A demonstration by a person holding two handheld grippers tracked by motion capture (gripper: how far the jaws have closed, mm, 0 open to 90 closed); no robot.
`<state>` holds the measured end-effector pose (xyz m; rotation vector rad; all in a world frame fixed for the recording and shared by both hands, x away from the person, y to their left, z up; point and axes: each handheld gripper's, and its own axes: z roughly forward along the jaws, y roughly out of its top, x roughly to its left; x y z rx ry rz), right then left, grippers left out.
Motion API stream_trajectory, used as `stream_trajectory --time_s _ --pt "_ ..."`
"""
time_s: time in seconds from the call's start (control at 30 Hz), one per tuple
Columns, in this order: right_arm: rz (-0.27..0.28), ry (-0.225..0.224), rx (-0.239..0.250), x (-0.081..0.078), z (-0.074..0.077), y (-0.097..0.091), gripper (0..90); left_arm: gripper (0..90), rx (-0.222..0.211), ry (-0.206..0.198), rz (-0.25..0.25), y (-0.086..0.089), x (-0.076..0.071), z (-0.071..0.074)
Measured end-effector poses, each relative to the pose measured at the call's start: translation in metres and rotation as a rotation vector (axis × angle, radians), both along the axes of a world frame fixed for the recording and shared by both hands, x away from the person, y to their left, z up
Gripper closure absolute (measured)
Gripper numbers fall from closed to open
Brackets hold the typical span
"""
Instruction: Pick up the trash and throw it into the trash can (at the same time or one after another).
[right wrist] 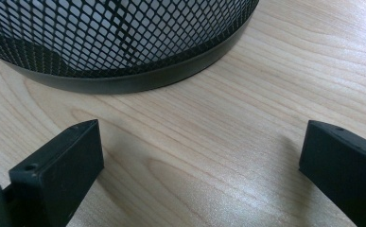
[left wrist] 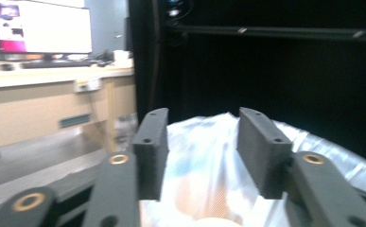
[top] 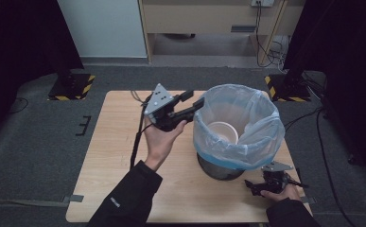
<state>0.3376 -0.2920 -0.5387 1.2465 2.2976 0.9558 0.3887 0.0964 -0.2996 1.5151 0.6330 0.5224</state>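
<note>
While my left gripper point(top: 193, 101) hangs at the bin's point(top: 238, 124) rim, its jaws stand apart, holding nothing. My right gripper point(right wrist: 199, 165) rests wide open on the table point(top: 119, 142).

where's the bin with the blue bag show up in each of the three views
High view: the bin stands right of centre on the table, a white cup inside.
Left gripper view: its bag lies low at centre, behind the open fingers.
Right gripper view: its black mesh wall runs along the top.
Shared landmark: the bin itself.
</note>
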Motion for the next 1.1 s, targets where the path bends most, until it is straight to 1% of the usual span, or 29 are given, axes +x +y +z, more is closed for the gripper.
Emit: stream_trajectory --time_s 0.07,0.17,0.23,0.33,0.37,0.4,0.5,0.53,0.57,0.6,0.63,0.67,0.7,0.73,0.8,0.83,0.9,0.93,0.97,1.0,1.07,1.1 --pt "0.000 0.000 0.000 0.000 0.000 0.000 0.8 44.7 0.022 0.012 0.034 0.015 -0.004 -0.006" --pt "-0.001 0.001 0.001 0.000 0.000 0.000 0.8 40.1 0.064 0.054 0.087 0.044 -0.013 -0.022" --pt "-0.001 0.000 0.000 0.000 0.000 0.000 0.8 38.2 0.086 0.079 0.111 0.055 -0.017 -0.032" --pt "-0.001 0.000 0.000 0.000 0.000 0.000 0.8 34.6 0.119 0.127 0.136 0.072 -0.024 -0.050" --pt "-0.001 0.001 0.001 0.000 0.000 0.000 0.8 34.2 0.134 0.143 0.148 0.079 -0.027 -0.059" --pt "-0.002 0.001 0.000 0.000 0.000 0.000 0.8 32.9 0.140 0.156 0.156 0.082 -0.028 -0.064" --pt "-0.002 0.001 0.000 0.000 0.000 0.000 0.8 30.5 0.176 0.219 0.183 0.099 -0.034 -0.091" --pt "-0.003 0.001 0.000 0.000 0.000 0.000 0.8 30.0 0.186 0.235 0.190 0.102 -0.036 -0.098" --pt "-0.003 0.001 0.000 0.000 0.000 0.000 0.8 29.3 0.200 0.265 0.201 0.108 -0.038 -0.108" --pt "-0.003 0.001 0.000 0.000 0.000 0.000 0.8 28.6 0.208 0.285 0.206 0.111 -0.039 -0.114" --pt "-0.003 0.001 0.000 0.000 0.000 0.000 0.8 27.7 0.243 0.324 0.215 0.116 -0.042 -0.126" --pt "-0.003 0.001 0.000 0.000 0.000 0.000 0.8 26.3 0.243 0.324 0.215 0.116 -0.042 -0.126" --pt "-0.003 0.001 0.000 0.000 0.000 0.000 0.8 26.3 0.271 0.337 0.226 0.120 -0.043 -0.134" --pt "-0.003 0.001 0.000 0.000 0.000 0.000 0.8 24.2 0.326 0.359 0.245 0.127 -0.045 -0.148" --pt "-0.003 0.003 0.000 0.000 0.000 0.000 0.8 23.0 0.338 0.394 0.251 0.134 -0.048 -0.158" --pt "-0.004 0.003 0.000 0.000 0.000 0.000 0.8 22.4 0.350 0.418 0.257 0.139 -0.050 -0.167" --pt "-0.004 0.000 0.000 0.000 0.000 0.000 0.9 21.3 0.391 0.448 0.277 0.148 -0.054 -0.178" --pt "-0.005 -0.001 0.001 0.000 0.000 0.000 1.2 21.2 0.412 0.480 0.291 0.154 -0.057 -0.185" --pt "-0.006 -0.002 0.001 0.000 0.000 0.000 1.3 21.1 0.419 0.511 0.299 0.159 -0.058 -0.189" --pt "-0.004 -0.001 0.000 0.000 0.000 0.000 1.4 20.6 0.422 0.530 0.303 0.163 -0.058 -0.192" --pt "-0.002 -0.002 0.002 0.000 0.000 -0.001 2.2 19.2 0.437 0.562 0.322 0.170 -0.059 -0.199" --pt "-0.006 -0.001 0.005 0.000 0.001 -0.002 3.7 19.1 0.445 0.571 0.328 0.172 -0.060 -0.202"
